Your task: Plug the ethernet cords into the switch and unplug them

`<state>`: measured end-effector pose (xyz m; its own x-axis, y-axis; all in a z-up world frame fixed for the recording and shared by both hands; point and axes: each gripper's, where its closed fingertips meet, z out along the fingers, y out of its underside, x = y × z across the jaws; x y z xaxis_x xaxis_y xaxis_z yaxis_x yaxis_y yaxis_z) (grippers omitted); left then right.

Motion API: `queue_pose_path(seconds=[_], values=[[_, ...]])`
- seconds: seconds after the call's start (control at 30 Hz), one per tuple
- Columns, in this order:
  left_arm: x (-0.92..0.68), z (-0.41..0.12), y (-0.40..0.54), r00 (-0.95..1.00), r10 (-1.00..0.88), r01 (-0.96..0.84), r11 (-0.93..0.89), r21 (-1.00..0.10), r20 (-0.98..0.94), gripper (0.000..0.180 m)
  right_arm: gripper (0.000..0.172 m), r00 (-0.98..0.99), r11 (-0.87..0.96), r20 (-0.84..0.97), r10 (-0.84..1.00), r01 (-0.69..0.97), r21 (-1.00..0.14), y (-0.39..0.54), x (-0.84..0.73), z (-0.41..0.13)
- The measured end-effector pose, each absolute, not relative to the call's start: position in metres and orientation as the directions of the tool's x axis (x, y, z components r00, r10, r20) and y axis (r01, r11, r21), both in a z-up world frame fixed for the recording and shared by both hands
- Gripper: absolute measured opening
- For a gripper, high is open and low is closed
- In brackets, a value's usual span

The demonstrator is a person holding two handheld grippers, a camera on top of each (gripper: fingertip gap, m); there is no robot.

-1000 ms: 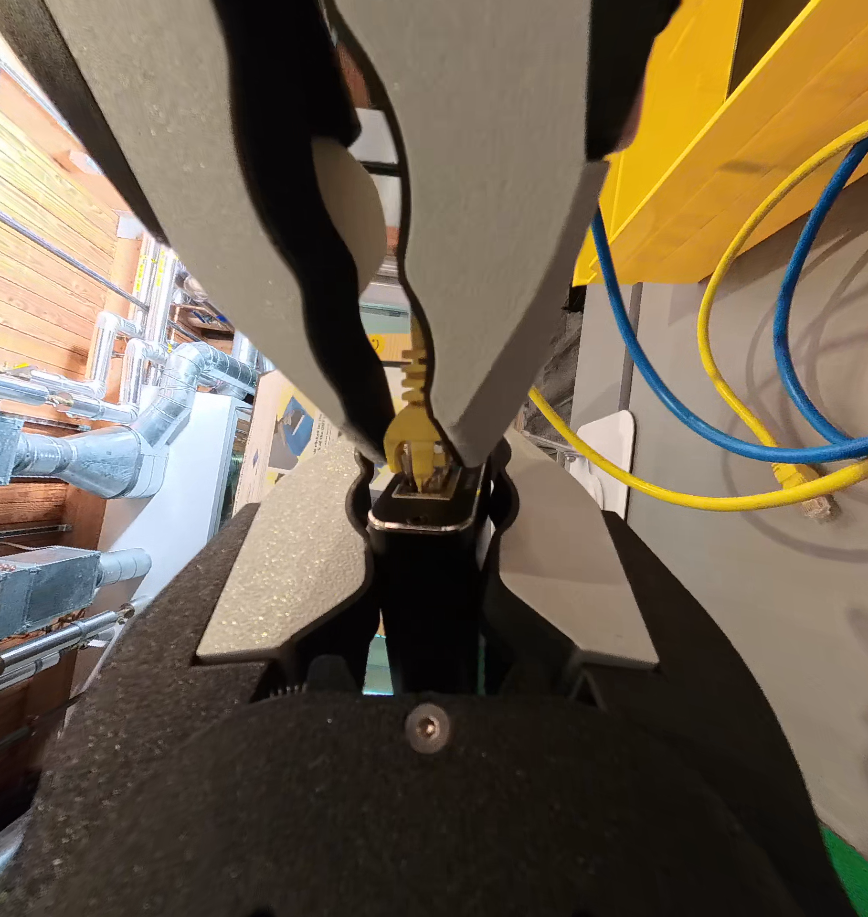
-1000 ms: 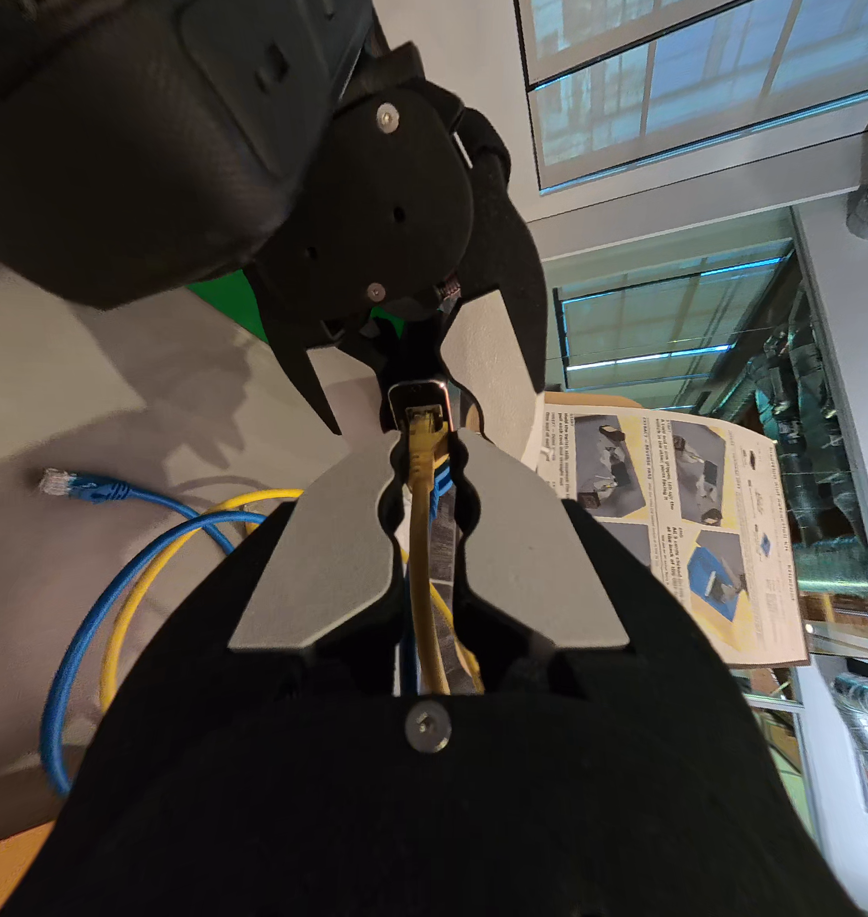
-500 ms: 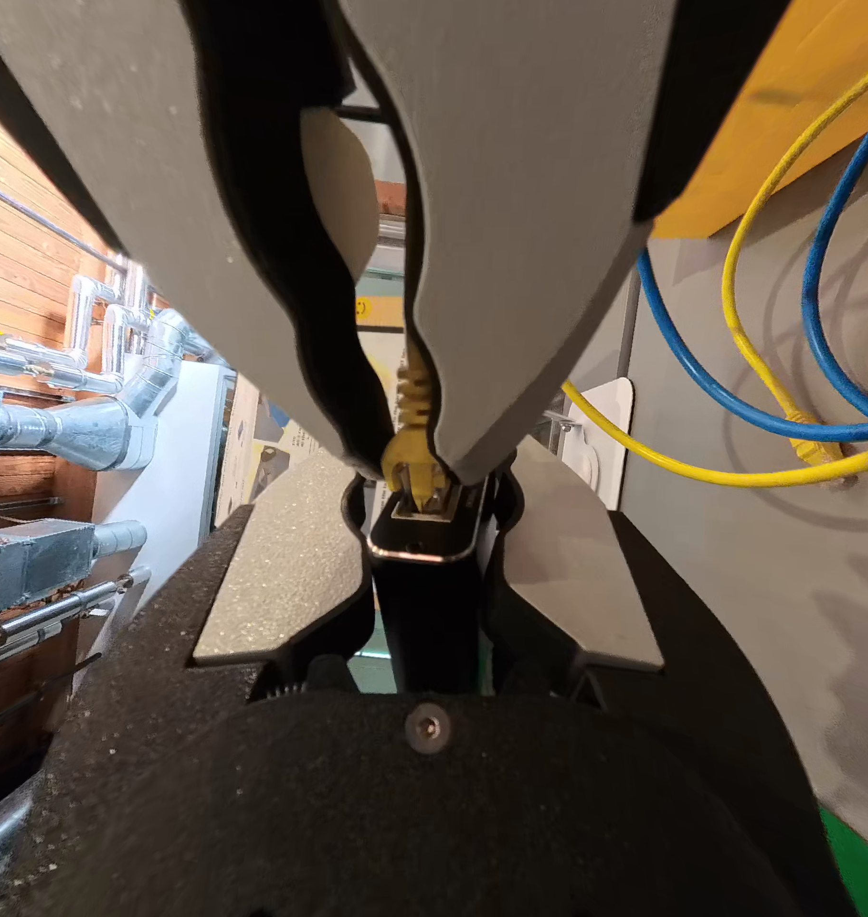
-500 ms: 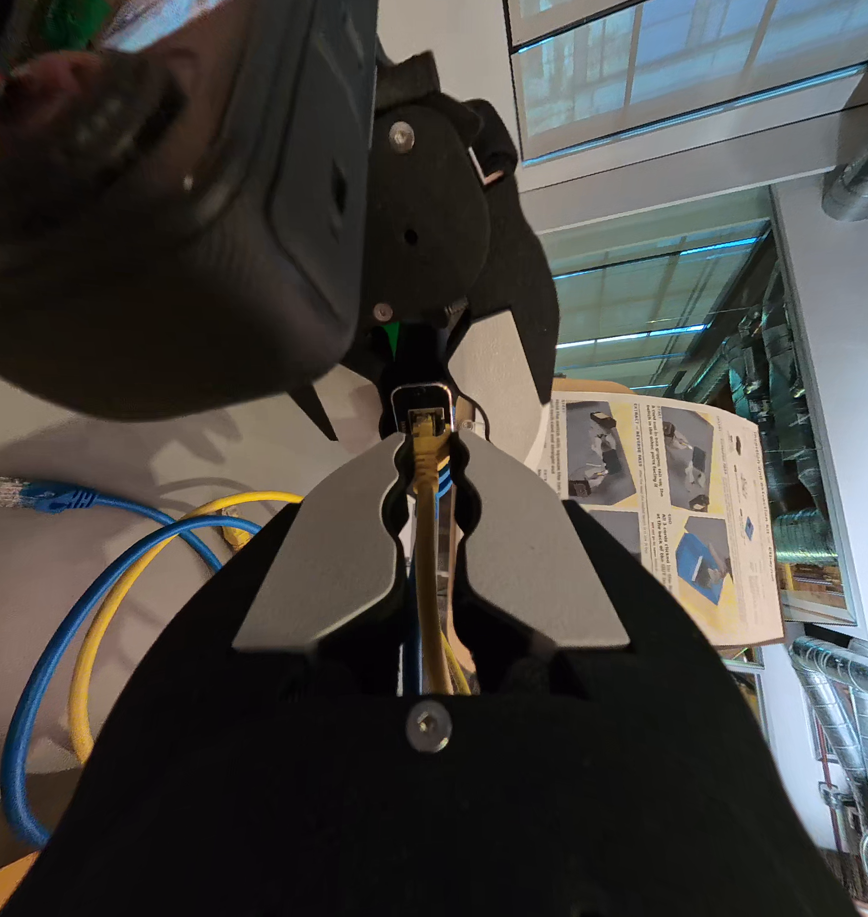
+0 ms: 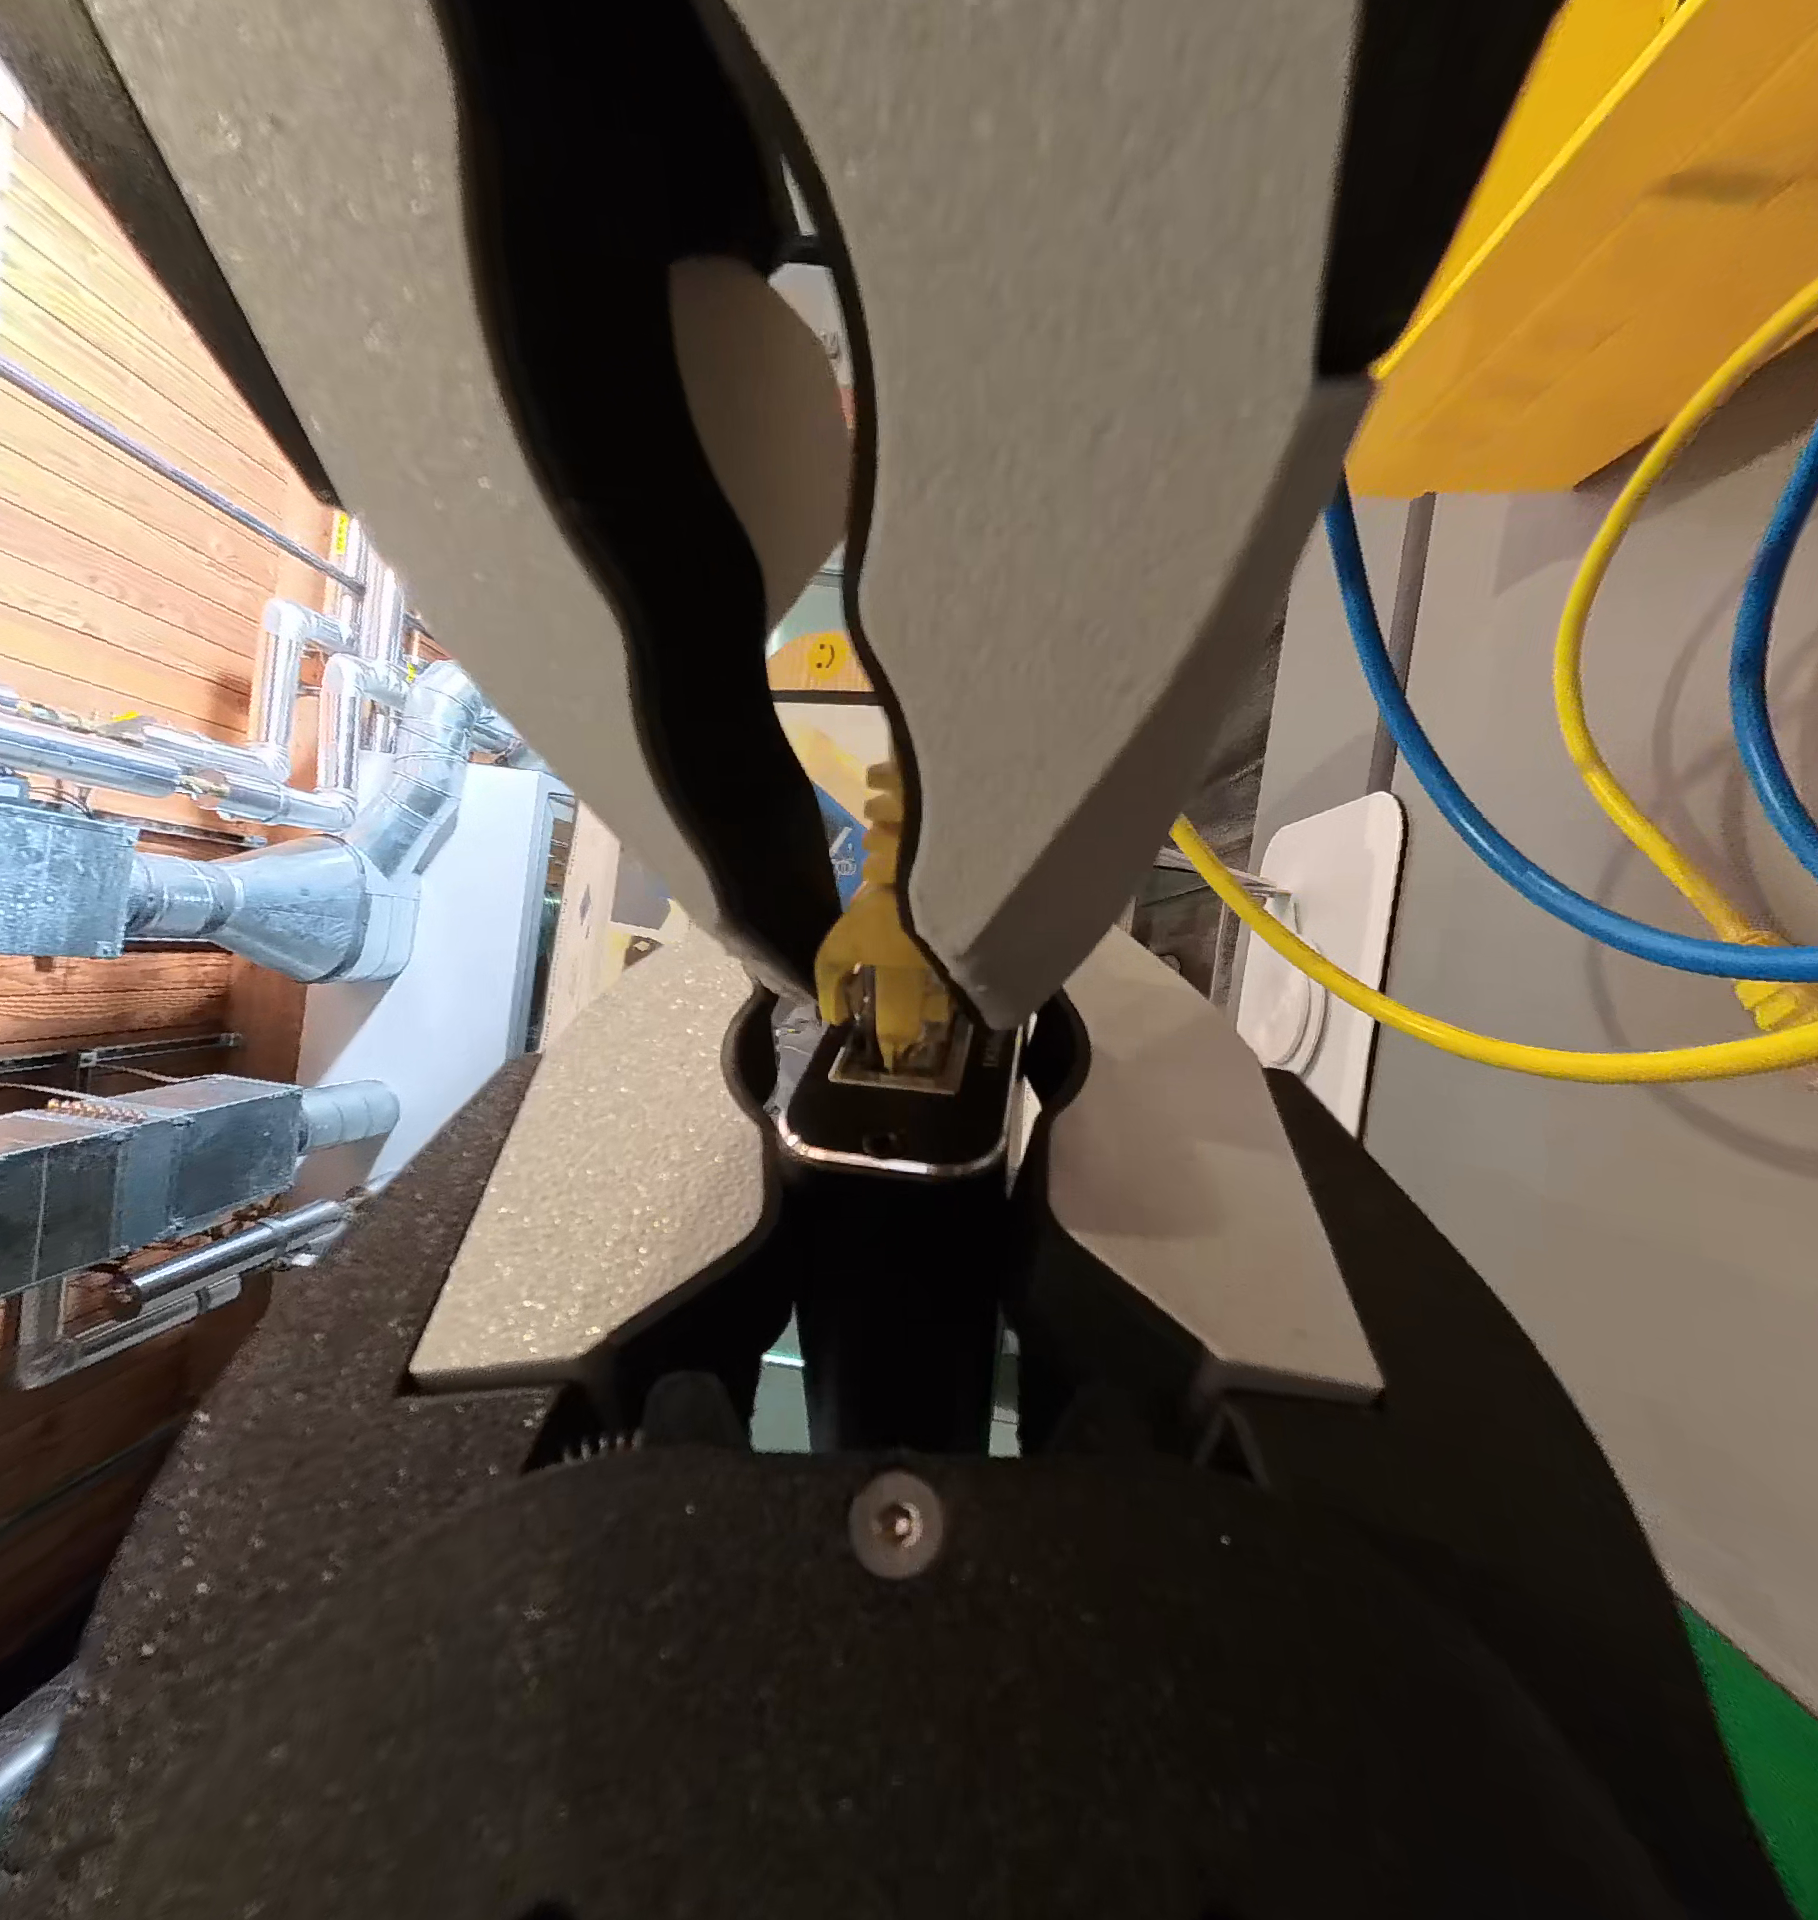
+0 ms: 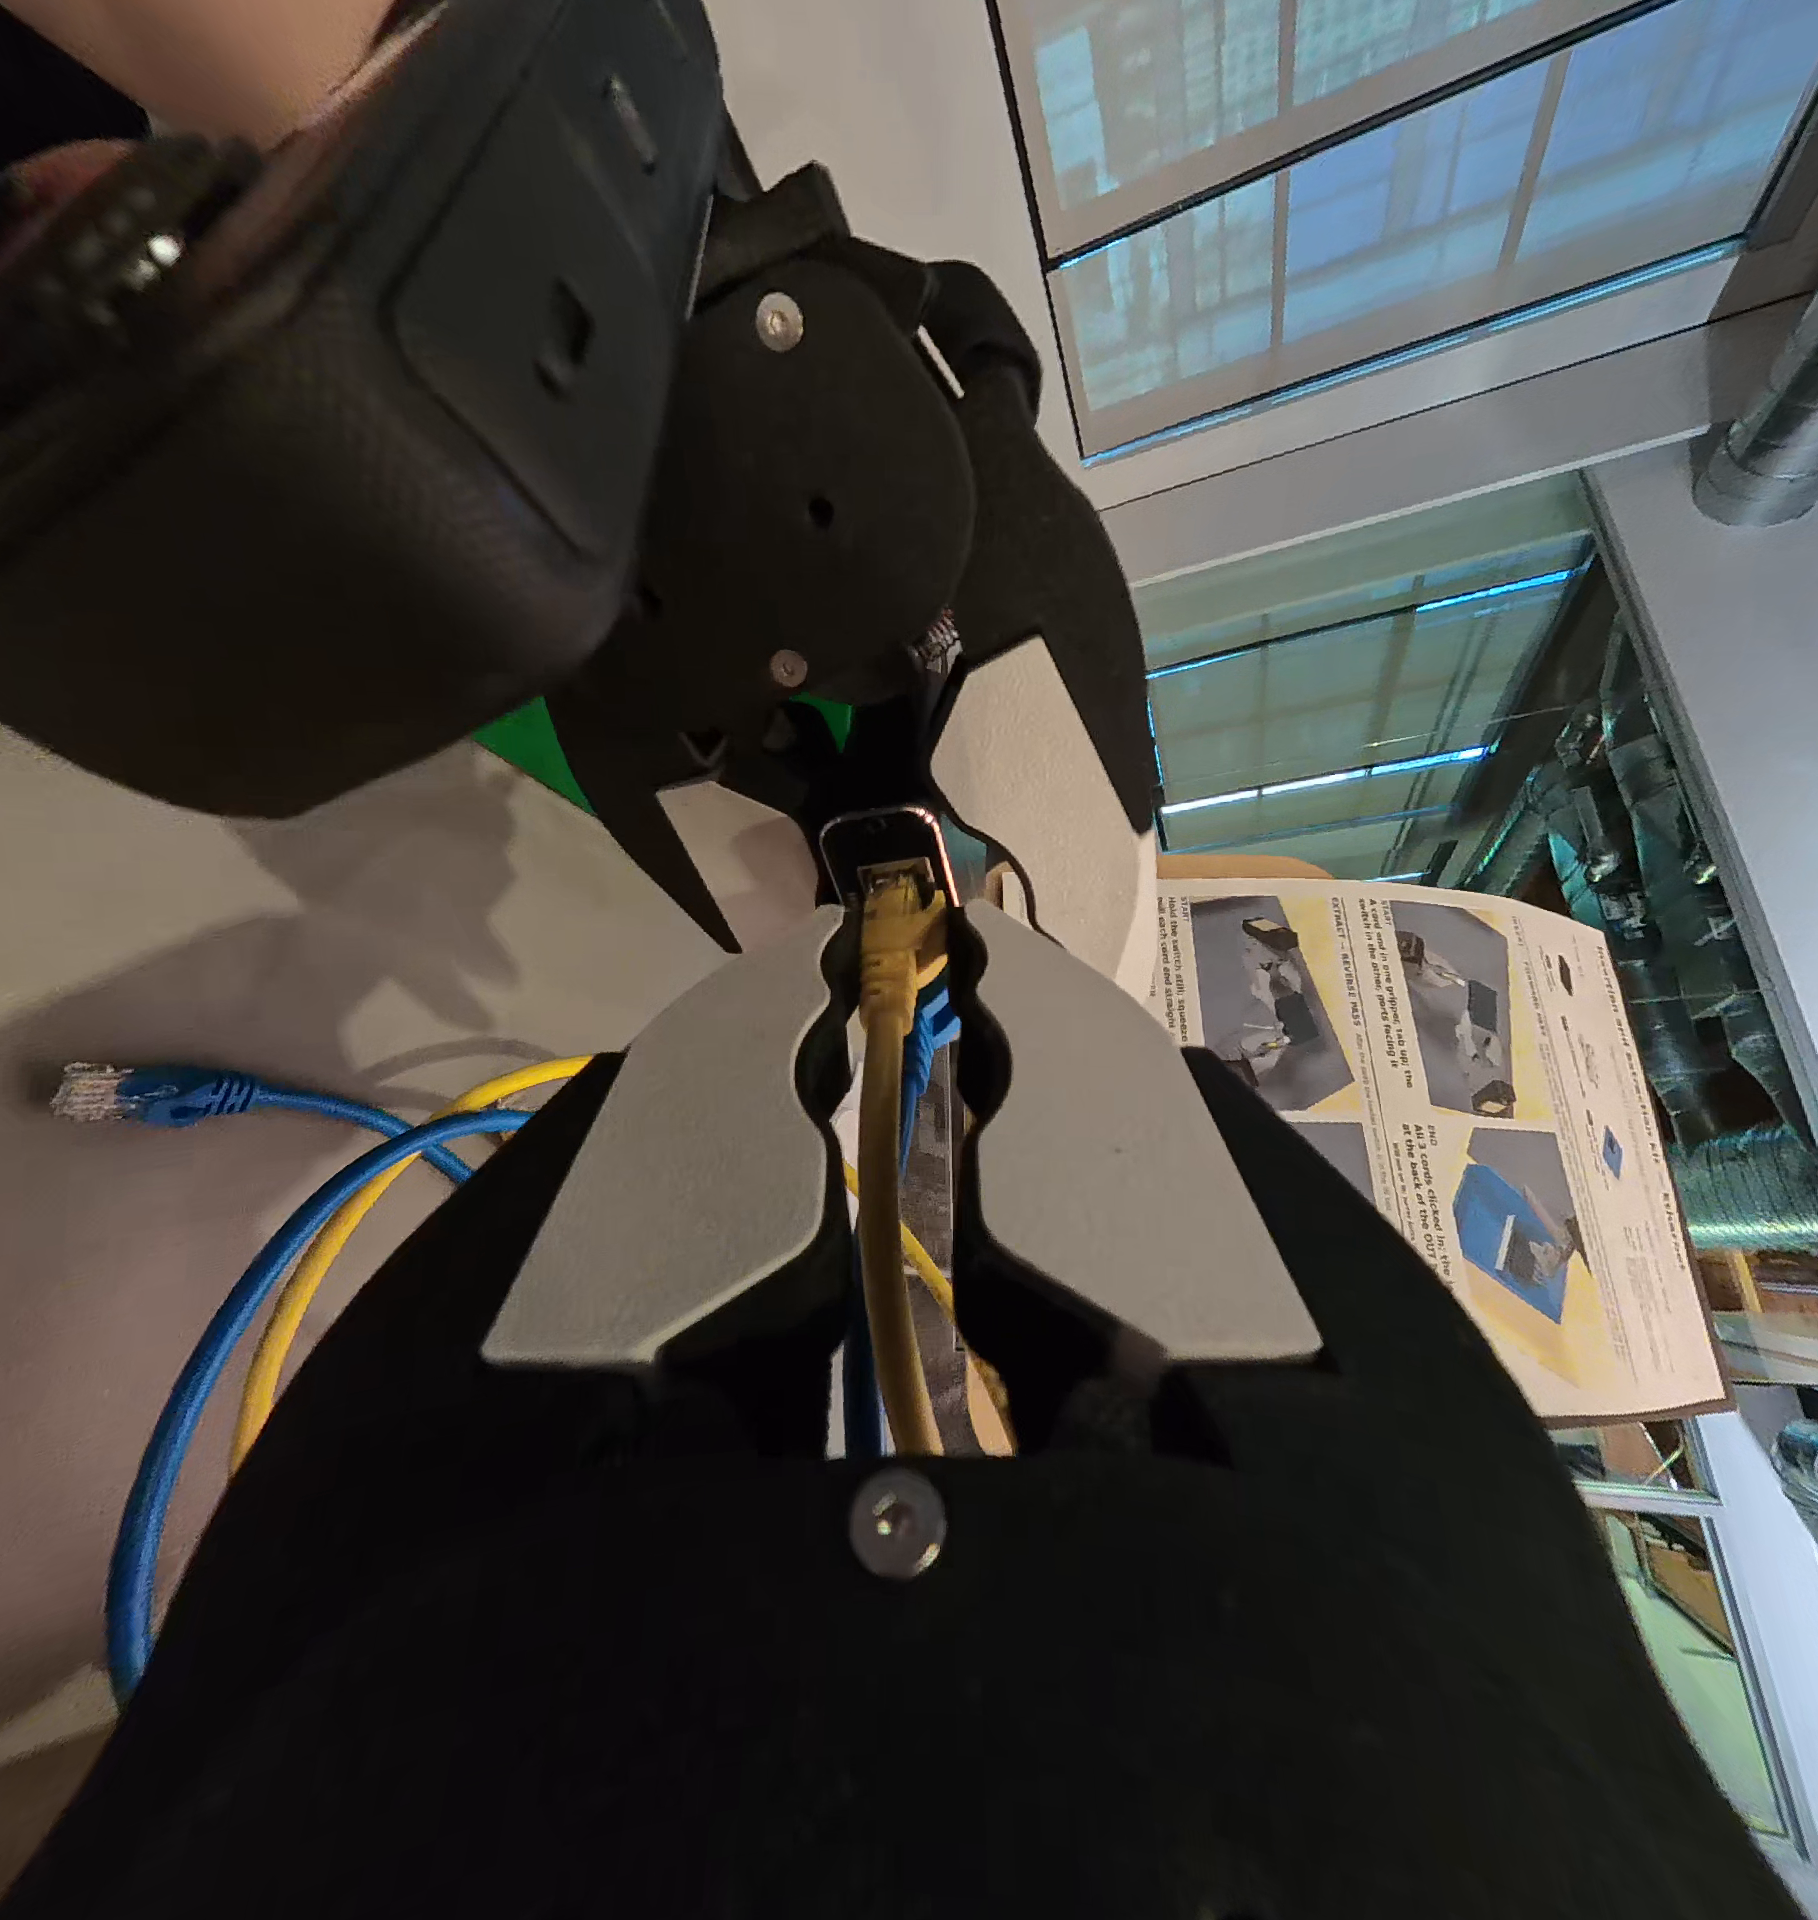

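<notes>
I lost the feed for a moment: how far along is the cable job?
Done: little that shows. In hand: the left gripper clamps the black switch, and the right gripper pinches a yellow ethernet plug at the mouth of a port. Left: a blue plug and another yellow plug lie loose on the grey table.

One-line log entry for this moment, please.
left gripper: holds black switch | right gripper: holds yellow plug at switch port | blue cord: loose on table

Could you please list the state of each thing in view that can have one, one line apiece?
Left tongs: shut on the switch.
Right tongs: shut on the yellow plug.
Switch: held off the table.
Yellow plug: tip in the switch port.
Blue plug: loose on the table.
</notes>
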<state>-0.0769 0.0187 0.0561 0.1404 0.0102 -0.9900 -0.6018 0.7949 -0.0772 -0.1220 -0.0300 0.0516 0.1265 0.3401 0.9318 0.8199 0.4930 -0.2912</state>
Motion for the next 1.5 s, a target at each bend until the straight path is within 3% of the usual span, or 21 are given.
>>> queue_pose_path(seconds=[0.33,0.53,0.7,0.87,1.2,1.5], values=[[-0.079,0.052,0.015,0.066,-0.010,-0.576,0.816,-0.046,-0.998,0.046,0.018,0.008,0.486,0.938,0.345,0.854,-0.186,-0.031,-0.125,0.049],[-0.084,0.056,0.013,0.062,-0.061,-0.549,0.832,-0.085,-0.996,0.047,0.019,-0.094,0.457,0.909,0.405,0.882,-0.112,-0.033,-0.127,0.055],[-0.088,0.062,0.014,0.084,-0.072,-0.544,0.832,-0.106,-0.994,0.047,0.020,-0.216,0.416,0.904,0.368,0.908,0.048,-0.032,-0.128,0.061],[-0.088,0.068,0.013,0.148,-0.058,-0.525,0.842,-0.128,-0.987,0.048,0.017,-0.135,0.425,0.905,0.404,0.904,-0.055,-0.036,-0.132,0.065],[-0.078,0.039,0.019,0.079,-0.073,-0.560,0.822,-0.105,-0.994,0.047,0.019,-0.217,0.386,0.762,0.611,0.921,-0.047,-0.039,-0.117,0.038],[-0.068,0.018,0.014,0.013,-0.125,-0.562,0.820,-0.110,-0.992,0.047,0.020,-0.174,0.316,0.668,0.724,0.944,-0.097,-0.044,-0.104,0.023]])
